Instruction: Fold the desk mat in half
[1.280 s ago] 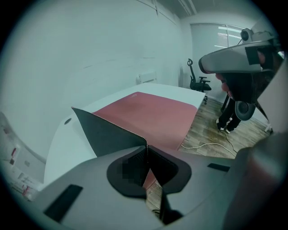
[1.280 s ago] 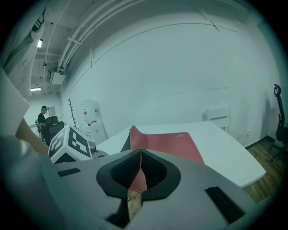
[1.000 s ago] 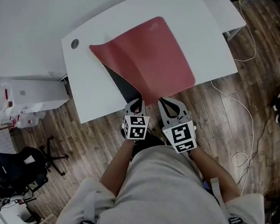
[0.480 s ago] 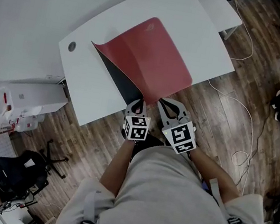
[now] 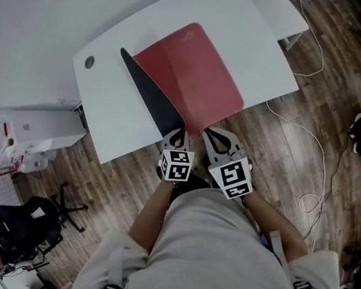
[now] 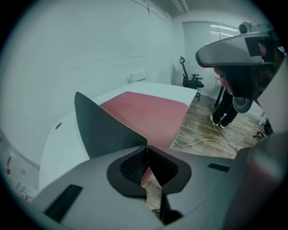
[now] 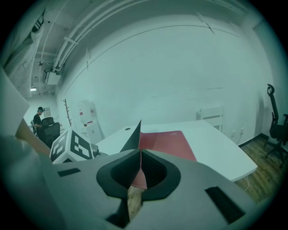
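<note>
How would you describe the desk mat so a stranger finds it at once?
Find the white desk by the wall. On it lies the desk mat, a red sheet. Nothing else there is coloured, and its left part stands raised, dark underside showing.

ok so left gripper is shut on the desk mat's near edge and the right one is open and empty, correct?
Not the right gripper: the right gripper view shows its jaws closed on the desk mat too, a red corner pinched between them. The left gripper is shut on the mat's near edge, as you said.
</note>
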`<state>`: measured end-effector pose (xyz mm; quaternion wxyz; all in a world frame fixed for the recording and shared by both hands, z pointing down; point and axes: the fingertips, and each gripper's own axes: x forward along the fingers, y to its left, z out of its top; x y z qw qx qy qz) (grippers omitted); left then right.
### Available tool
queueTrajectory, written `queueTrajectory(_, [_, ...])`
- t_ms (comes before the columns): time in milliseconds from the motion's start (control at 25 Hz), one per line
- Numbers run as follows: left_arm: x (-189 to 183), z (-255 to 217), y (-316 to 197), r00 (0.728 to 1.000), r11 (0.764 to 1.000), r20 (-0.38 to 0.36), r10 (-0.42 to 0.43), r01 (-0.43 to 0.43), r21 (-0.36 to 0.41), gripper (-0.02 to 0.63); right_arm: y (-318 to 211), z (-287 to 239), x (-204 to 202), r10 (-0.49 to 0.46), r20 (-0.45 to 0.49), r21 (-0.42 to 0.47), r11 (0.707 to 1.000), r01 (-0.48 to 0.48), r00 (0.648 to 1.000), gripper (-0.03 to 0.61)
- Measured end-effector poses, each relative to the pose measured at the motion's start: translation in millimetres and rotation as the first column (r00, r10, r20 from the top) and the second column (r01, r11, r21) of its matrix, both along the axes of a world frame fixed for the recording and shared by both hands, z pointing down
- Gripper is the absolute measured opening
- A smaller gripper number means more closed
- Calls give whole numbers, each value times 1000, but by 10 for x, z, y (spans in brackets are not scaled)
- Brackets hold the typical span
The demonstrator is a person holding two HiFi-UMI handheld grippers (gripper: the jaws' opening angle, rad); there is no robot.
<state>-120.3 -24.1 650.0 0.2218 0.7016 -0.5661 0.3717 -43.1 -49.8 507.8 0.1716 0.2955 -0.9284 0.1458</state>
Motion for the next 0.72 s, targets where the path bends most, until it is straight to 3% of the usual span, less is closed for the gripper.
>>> queueTrajectory(720, [281,76,9,999,999,-27,30,-31,-23,26,0,39,235,30,-7,-9,1000,-30,1000,40])
